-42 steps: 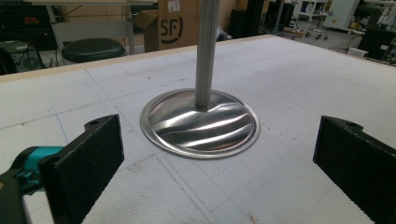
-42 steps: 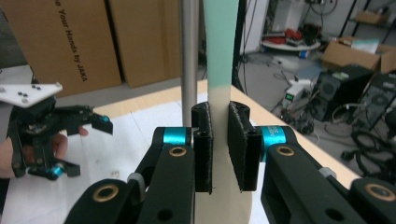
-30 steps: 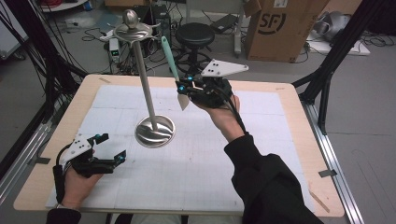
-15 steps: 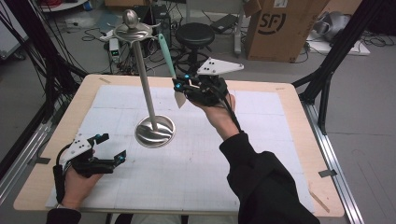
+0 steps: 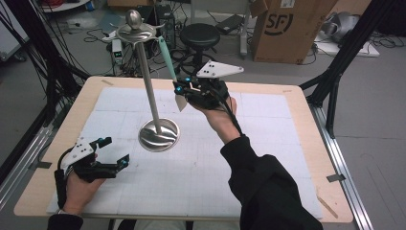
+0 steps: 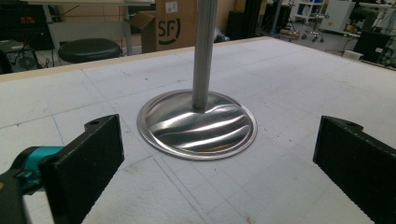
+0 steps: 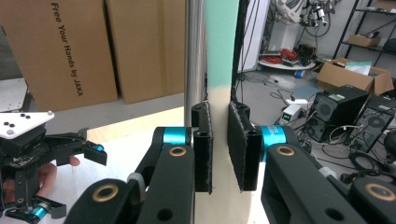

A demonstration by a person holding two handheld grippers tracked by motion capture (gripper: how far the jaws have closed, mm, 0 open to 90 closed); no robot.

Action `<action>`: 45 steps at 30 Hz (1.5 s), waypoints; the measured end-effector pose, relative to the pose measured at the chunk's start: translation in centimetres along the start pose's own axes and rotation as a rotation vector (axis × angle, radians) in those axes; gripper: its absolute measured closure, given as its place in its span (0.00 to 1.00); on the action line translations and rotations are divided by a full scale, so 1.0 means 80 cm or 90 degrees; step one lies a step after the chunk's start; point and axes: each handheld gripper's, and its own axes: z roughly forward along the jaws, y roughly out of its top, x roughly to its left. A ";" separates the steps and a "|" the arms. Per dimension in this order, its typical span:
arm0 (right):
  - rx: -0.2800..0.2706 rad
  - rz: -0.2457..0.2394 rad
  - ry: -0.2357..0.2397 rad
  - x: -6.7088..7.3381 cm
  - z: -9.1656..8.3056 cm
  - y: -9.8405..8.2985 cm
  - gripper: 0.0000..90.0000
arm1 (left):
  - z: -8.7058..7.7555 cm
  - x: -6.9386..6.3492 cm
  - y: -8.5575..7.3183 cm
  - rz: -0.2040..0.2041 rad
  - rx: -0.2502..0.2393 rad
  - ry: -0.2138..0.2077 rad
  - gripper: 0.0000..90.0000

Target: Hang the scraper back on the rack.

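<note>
Cardboard boxes and cables are crowding the floor behind the white gridded worktop (image 5: 201, 163). Right tool (image 5: 184, 91) is pinching a flat mint-and-cream spatula (image 5: 168, 62), just right of the tall steel stand (image 5: 149, 96). Left tool (image 5: 107, 155) is resting spread, stand base ahead

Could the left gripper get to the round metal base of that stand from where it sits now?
Probably yes. The left gripper rests on the table with jaws open, facing the stand's base, and only bare mat lies between them. The right gripper holds a spatula higher up, out of the way.
</note>
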 end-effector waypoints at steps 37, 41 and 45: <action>-0.001 0.096 -0.001 0.011 -0.047 -0.100 0.31 | 0.000 -0.001 0.001 0.008 -0.003 0.007 0.03; -0.007 0.108 0.003 0.008 -0.069 -0.119 0.19 | 0.001 -0.001 0.002 0.010 -0.005 0.008 0.03; -0.007 0.098 -0.009 0.006 -0.087 -0.137 0.13 | 0.003 -0.002 0.002 0.006 -0.006 0.009 0.03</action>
